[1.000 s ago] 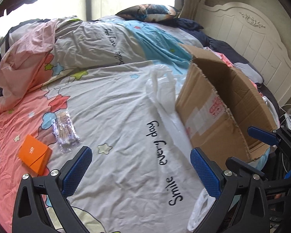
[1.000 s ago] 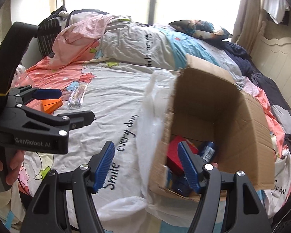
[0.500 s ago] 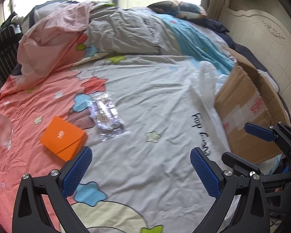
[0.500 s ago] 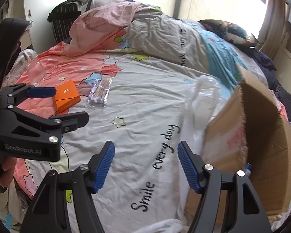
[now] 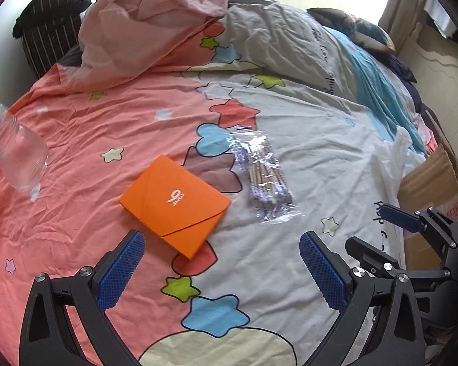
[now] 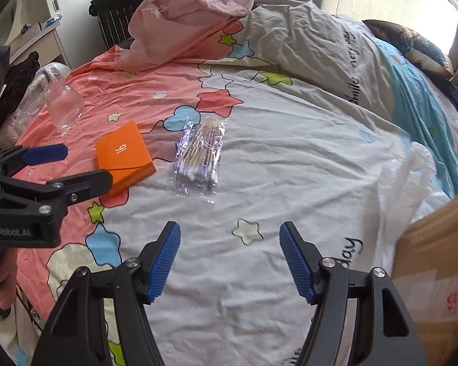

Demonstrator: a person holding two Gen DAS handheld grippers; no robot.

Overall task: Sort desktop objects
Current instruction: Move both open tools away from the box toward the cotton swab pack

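Quilt [image 5: 143, 39] heaped behind – jar [image 5: 19, 158], white bag [image 6: 412, 177], carton [image 6: 436, 274] flanking

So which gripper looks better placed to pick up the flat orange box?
Left. The left gripper hangs open just short of the flat orange box; the open right gripper faces the clear cotton-swab packet instead.

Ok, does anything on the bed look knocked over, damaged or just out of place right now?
One thing: the clear glass jar lies tipped on its side on the pink bedsheet, left of the orange envelope. The bag of cotton swabs lies flat, and nothing looks spilled. The cardboard box has a ragged, torn edge.
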